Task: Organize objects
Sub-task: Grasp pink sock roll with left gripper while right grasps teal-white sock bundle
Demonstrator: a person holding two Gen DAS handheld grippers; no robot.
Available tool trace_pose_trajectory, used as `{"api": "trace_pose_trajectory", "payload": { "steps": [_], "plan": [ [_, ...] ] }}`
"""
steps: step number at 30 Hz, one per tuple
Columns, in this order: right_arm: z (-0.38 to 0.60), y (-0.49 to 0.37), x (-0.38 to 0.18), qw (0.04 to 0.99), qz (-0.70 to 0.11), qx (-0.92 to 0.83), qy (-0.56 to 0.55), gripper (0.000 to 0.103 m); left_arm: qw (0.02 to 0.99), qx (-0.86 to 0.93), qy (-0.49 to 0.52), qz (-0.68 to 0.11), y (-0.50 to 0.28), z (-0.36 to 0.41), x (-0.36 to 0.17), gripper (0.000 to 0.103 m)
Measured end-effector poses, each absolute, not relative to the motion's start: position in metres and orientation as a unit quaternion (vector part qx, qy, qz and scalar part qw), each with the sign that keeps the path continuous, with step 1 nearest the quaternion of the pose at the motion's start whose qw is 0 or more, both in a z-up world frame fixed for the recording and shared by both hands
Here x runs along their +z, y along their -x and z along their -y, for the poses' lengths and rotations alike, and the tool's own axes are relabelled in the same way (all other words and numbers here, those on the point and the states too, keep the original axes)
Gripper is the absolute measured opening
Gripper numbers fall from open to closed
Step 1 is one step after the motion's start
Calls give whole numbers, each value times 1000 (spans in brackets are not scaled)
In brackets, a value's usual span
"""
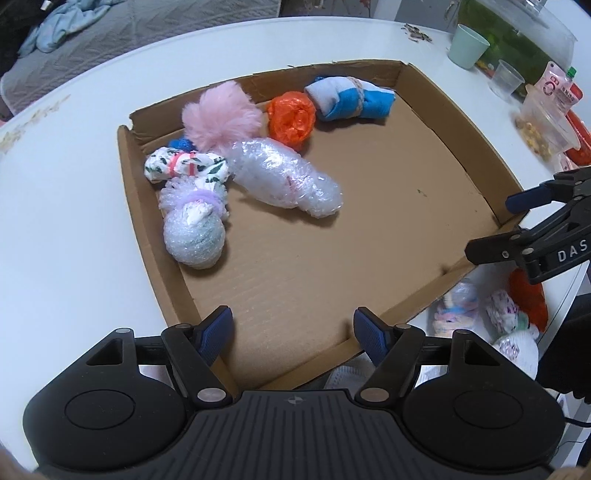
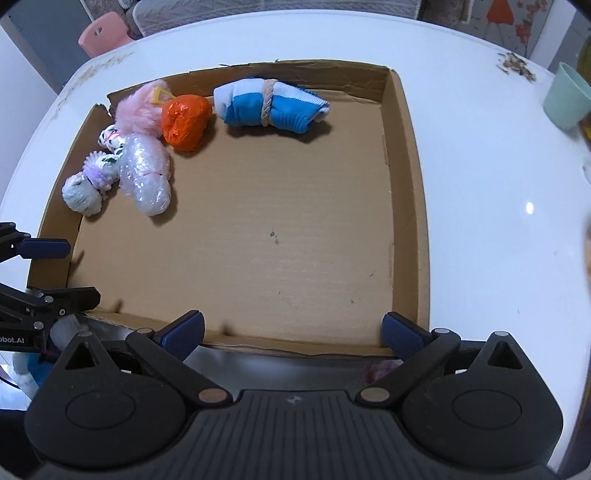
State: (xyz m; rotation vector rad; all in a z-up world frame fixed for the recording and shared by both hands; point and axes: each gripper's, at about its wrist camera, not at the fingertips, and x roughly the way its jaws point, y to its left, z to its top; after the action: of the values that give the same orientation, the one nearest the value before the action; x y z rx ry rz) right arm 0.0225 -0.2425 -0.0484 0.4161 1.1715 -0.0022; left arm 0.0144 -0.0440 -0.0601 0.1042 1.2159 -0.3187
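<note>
A shallow cardboard tray (image 1: 369, 229) (image 2: 406, 192) lies on the white table. Along its far and left sides lie a blue-and-white sock roll (image 1: 351, 98) (image 2: 273, 107), an orange plastic ball (image 1: 291, 118) (image 2: 186, 122), a pink fluffy bundle (image 1: 221, 118) (image 2: 138, 109), a bubble-wrap roll (image 1: 284, 177) (image 2: 146, 173), a floral cloth bundle (image 1: 184, 168) and a bubble-wrap ball with a purple band (image 1: 194, 229) (image 2: 83, 192). My left gripper (image 1: 293, 332) (image 2: 62, 271) hangs open and holds nothing over the tray's near corner. My right gripper (image 2: 293, 330) (image 1: 506, 225) stands wide open, holding nothing, over the near edge.
Several more wrapped bundles (image 1: 498, 310) lie lower down beyond the tray's near right corner. A mint cup (image 1: 467, 46) (image 2: 567, 98), a clear plastic cup (image 1: 509, 79), a snack container (image 1: 546, 118) and scattered seeds (image 1: 417, 33) sit at the table's far right.
</note>
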Motion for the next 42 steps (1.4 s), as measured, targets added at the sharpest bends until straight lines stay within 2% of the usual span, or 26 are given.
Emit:
{"api": "trace_pose_trajectory", "payload": {
  "steps": [6, 9, 16, 24, 26, 30, 33, 35, 38, 40, 42],
  "plan": [
    [246, -27, -48, 813, -541, 1, -218, 102, 821, -143, -30, -552, -15, 35, -52, 79],
    [250, -30, -46, 818, -530, 1, -223, 98, 831, -134, -12, -540, -13, 28, -39, 79],
    [281, 31, -19, 850, -455, -31, -262, 100, 855, -92, 10, -510, 7, -11, 4, 86],
    [301, 56, -49, 813, -496, -87, -291, 98, 825, -45, 7, -563, 16, -35, -47, 87],
    [301, 51, -60, 797, -520, -92, -293, 92, 819, -48, -11, -572, 14, -31, -56, 87],
    [295, 33, -73, 789, -542, -77, -279, 90, 814, -42, 15, -579, 13, -38, -62, 87],
    [290, 24, -79, 786, -555, -65, -265, 81, 813, -46, 2, -581, 10, -36, -66, 87],
    [286, 18, -82, 785, -559, -61, -259, 70, 811, -43, 0, -584, 8, -35, -73, 87],
    [286, 12, -90, 780, -566, -59, -260, 59, 810, -42, -9, -585, 4, -32, -80, 86],
    [287, 9, -95, 777, -569, -58, -263, 54, 810, -44, -14, -585, 3, -32, -83, 86],
    [288, 6, -99, 774, -571, -56, -268, 53, 811, -44, -14, -584, 3, -34, -83, 86]
  ]
}}
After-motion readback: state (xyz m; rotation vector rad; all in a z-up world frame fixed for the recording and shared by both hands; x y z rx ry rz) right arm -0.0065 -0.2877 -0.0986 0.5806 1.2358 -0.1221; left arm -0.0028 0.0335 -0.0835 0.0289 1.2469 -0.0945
